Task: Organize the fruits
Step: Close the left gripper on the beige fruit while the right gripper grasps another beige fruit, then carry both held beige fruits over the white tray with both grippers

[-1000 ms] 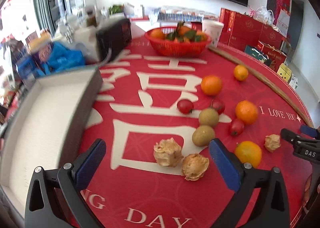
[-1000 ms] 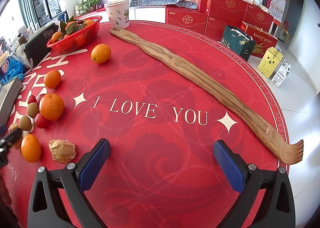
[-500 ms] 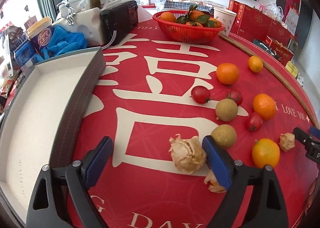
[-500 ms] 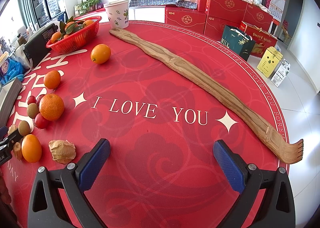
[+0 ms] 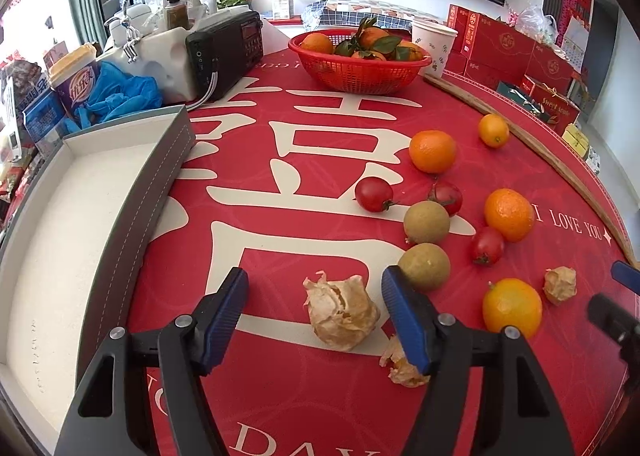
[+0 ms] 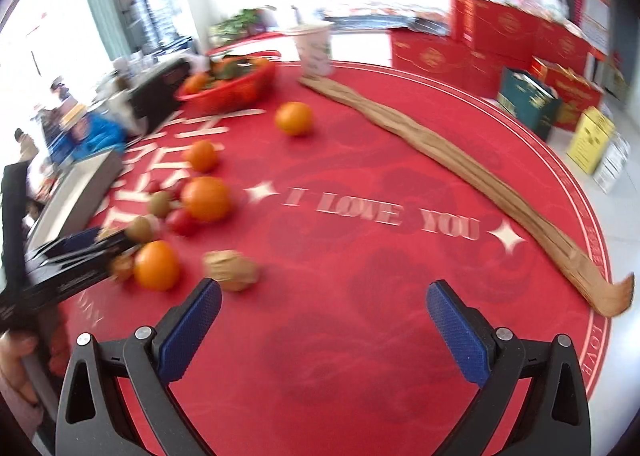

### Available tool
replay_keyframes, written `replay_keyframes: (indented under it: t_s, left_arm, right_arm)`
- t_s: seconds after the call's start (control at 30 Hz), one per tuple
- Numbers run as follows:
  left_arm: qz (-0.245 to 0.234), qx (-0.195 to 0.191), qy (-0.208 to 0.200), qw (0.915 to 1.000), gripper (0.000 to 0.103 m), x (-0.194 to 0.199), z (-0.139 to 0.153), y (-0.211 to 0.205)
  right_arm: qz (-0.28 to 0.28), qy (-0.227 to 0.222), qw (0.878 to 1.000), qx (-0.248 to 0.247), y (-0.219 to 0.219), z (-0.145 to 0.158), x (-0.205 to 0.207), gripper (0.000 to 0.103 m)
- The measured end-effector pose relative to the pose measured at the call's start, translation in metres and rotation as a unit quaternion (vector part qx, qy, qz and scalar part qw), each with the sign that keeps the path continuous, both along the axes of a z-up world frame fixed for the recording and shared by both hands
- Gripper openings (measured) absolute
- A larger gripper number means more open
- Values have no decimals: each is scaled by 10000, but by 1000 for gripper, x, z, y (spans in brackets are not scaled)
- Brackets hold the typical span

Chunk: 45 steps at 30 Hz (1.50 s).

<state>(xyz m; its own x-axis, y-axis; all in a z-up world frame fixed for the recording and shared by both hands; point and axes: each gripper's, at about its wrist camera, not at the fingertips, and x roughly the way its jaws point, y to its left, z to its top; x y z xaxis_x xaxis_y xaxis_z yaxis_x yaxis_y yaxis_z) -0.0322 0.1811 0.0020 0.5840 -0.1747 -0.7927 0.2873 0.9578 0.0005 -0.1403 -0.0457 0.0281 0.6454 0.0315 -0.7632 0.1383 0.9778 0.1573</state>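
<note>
My left gripper hovers low over the round red tabletop with its jaws released and spread, a crumpled, papery tan husked fruit lying between the blue pads but touching neither that I can tell; a second such husk peeks out beneath the right-hand pad. Just beyond sit two dull green-brown round fruits, one behind the other, and to their right a glossy yellow-orange citrus with a smaller tan husk beside it. Farther back, three small red tomatoes lie scattered among two orange mandarins and a small yellow-orange fruit. To the left, a grey-walled rectangular tray with a white lining rests on the tabletop edge, holding no fruit that I can see. At the far side stands a red plastic mesh basket of leafy oranges, with a black radio to its left and a white paper cup to its right. My right gripper, jaws also released and wide, hangs over bare red cloth near the words "I LOVE YOU"; its view is blurred, with a long carved wooden back-scratcher curving along the rim.
</note>
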Motion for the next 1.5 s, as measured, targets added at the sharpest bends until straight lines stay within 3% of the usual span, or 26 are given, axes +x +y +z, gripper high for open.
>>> replay_keyframes:
  t_s: [0.13, 0.2, 0.27, 0.33, 0.4, 0.43, 0.47, 0.57, 0.67, 1.0, 1.3, 1.5]
  left_arm:
    - [0, -6, 31, 10000, 71, 1, 0, -1]
    - [-50, -15, 1, 10000, 63, -2, 1, -2]
    - [-106, -20, -18, 9999, 43, -4, 2, -3]
    - [-140, -8, -32, 9999, 31, -7, 3, -3]
    - [-119, -56, -14, 9999, 31, -9, 3, 0]
    - [-97, -105, 13, 9999, 30, -11, 4, 4]
    - [-75, -172, 63, 9998, 30, -12, 4, 7]
    - [-44, -328, 90, 9994, 30, -18, 11, 19]
    - [-23, -382, -67, 9992, 30, -27, 23, 28]
    - [114, -418, -371, 9984, 30, -45, 60, 64]
    - [811, -175, -674, 9943, 30, -47, 78, 130]
    - [1329, -101, -699, 9886, 30, -36, 73, 172]
  right_arm:
    - [291, 289, 9989, -227, 21, -11, 22, 103]
    - [432, 302, 9986, -105, 27, -13, 27, 103]
    - [520, 296, 9981, -146, 34, -13, 33, 98]
    - [562, 307, 9975, -283, 42, -13, 37, 82]
    - [532, 322, 9959, -654, 49, -12, 40, 52]
    - [527, 289, 9957, -697, 51, -11, 40, 44]
    - [468, 271, 9961, -699, 52, -11, 39, 27]
    - [321, 230, 9981, -483, 46, -9, 36, 26]
    - [258, 171, 9994, 138, 31, -4, 32, 26]
    - [366, 47, 9953, 892, 34, 33, 35, 26]
    - [1349, -254, 9851, 1035, 127, 67, 71, 26]
    - [2059, -213, 9745, 865, 202, 75, 93, 26]
